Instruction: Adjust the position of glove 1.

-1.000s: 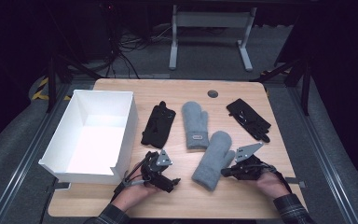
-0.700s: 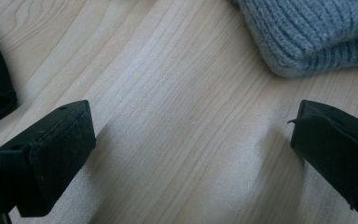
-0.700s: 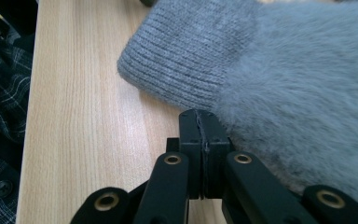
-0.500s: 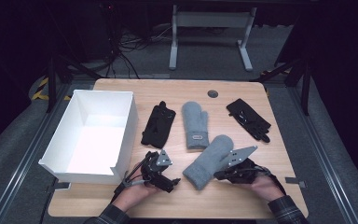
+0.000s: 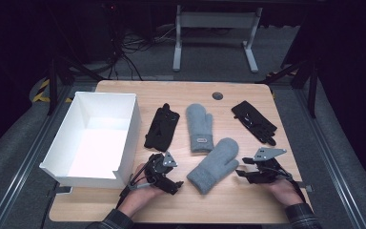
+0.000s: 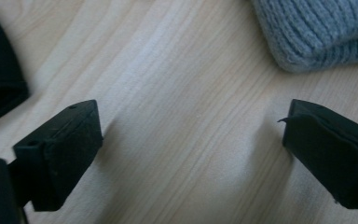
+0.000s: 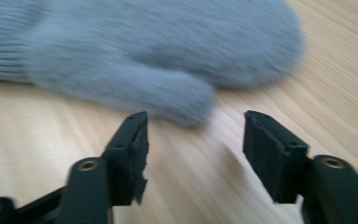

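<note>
A grey mitten (image 5: 214,164) lies tilted on the wooden table (image 5: 248,205), cuff toward the near left. In the right gripper view its thumb (image 7: 168,93) lies just beyond the jaws, not between them. My right gripper (image 5: 240,172) (image 7: 193,144) sits right of that mitten; its jaws have just been opening and are empty. My left gripper (image 5: 174,180) (image 6: 191,154) rests left of the mitten's cuff (image 6: 317,32), open over bare wood; its jaws have just been closing slightly. A second grey mitten (image 5: 199,126) lies straight behind.
A white open box (image 5: 128,138) stands at the left, close to my left hand. One black glove (image 5: 162,126) lies beside the box, another black glove (image 5: 255,121) at the back right. Bare wood runs along the near edge.
The right gripper swung the near mitten so its cuff points near left, then let go of it and drew back to the right. The left gripper stayed put.
</note>
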Demonstrator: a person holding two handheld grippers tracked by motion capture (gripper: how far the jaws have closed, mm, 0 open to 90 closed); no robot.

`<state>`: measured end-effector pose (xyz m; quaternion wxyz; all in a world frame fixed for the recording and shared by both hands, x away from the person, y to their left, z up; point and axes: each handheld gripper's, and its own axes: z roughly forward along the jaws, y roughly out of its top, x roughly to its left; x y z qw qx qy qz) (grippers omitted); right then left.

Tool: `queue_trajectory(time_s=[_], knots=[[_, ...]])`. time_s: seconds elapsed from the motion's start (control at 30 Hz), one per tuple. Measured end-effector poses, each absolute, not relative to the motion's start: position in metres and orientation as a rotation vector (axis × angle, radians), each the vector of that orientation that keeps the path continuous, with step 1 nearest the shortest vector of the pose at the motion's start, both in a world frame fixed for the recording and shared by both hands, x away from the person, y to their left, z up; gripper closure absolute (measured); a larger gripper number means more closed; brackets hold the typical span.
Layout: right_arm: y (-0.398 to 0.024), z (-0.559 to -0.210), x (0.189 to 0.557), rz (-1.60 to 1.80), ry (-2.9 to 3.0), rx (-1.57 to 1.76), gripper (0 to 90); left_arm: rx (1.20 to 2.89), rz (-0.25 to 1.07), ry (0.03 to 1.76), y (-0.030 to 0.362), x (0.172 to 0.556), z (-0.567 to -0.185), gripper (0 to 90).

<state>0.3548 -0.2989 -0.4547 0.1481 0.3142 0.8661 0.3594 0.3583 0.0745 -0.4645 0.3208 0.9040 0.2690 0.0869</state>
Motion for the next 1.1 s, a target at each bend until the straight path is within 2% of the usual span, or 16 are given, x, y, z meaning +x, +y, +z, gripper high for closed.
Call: queue_trajectory(time_s=[0.03,0.1,0.13,0.17,0.33,0.43,0.67,0.93,1.03,1.1], knots=[[-0.303,-0.456,0.355,1.025,2.471,0.933,39.1,2.364,0.227,0.704,0.075,0.359,-0.461,10.8],[-0.31,-0.459,0.357,1.013,2.428,0.987,35.5,2.328,0.247,0.707,0.075,0.359,-0.454,25.5],[-0.313,-0.46,0.357,1.009,2.413,1.011,35.3,2.317,0.265,0.708,0.075,0.359,-0.45,25.5],[-0.315,-0.461,0.358,1.0,2.397,1.034,33.4,2.308,0.277,0.718,0.075,0.36,-0.447,30.8],[-0.323,-0.466,0.359,1.005,2.336,1.099,28.9,2.266,0.218,0.751,0.069,0.376,-0.438,56.6],[-0.326,-0.468,0.358,1.018,2.3,1.119,27.4,2.265,0.207,0.763,0.064,0.383,-0.437,64.3],[-0.326,-0.468,0.359,1.005,2.286,1.139,24.4,2.242,0.223,0.775,0.045,0.408,-0.439,63.7],[-0.326,-0.469,0.359,0.998,2.281,1.148,22.4,2.282,0.232,0.761,0.024,0.42,-0.448,54.7],[-0.326,-0.469,0.359,0.998,2.281,1.148,22.4,2.295,0.245,0.777,0.02,0.423,-0.453,55.2],[-0.326,-0.469,0.359,0.998,2.281,1.149,22.4,2.29,0.246,0.786,0.019,0.425,-0.455,62.2]])
